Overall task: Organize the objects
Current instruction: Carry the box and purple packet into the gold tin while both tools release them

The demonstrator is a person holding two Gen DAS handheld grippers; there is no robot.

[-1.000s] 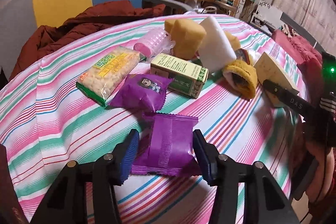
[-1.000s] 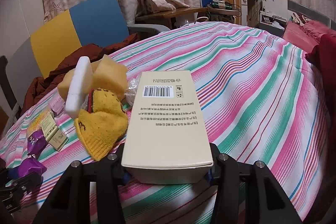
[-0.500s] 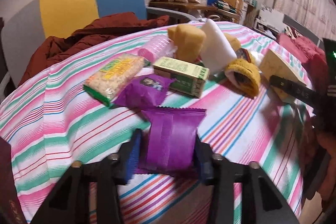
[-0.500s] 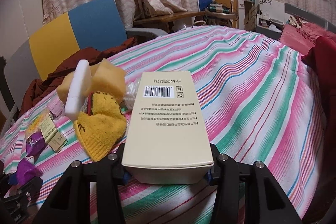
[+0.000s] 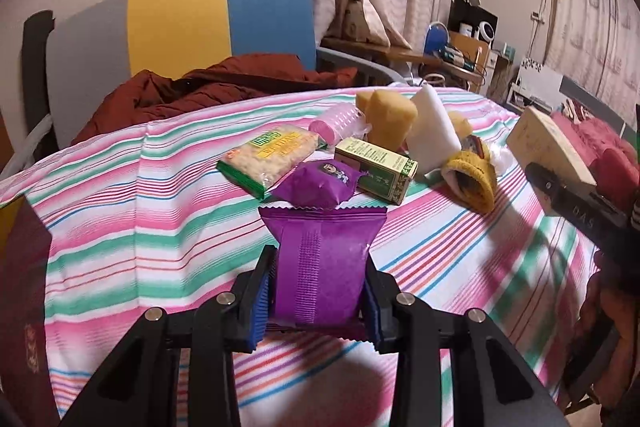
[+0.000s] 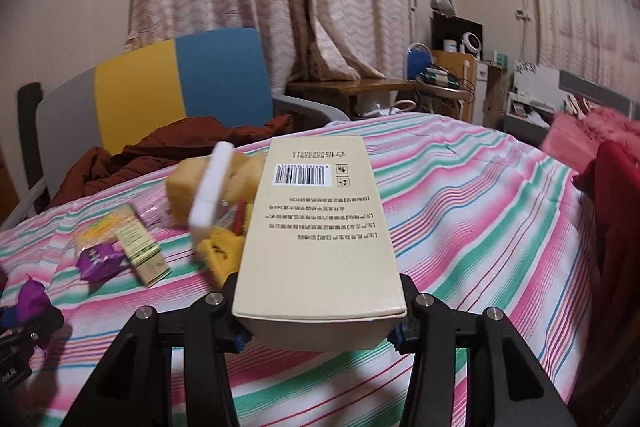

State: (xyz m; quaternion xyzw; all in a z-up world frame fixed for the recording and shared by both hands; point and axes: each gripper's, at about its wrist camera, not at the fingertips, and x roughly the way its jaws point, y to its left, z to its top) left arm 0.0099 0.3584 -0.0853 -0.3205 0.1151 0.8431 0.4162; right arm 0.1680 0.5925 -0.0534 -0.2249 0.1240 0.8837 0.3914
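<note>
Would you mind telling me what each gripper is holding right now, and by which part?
The left gripper pinches a purple foil snack packet across its sides, near the lower end. The right gripper clamps a long beige cardboard box by its near end.

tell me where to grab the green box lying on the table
Grip the green box across its two long side faces near the middle, coming from above. It lies flat, and the purple packet crowds one end, so its ends are less open.

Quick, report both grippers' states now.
Left gripper: closed on the purple snack packet.
Right gripper: closed on the beige carton.
</note>
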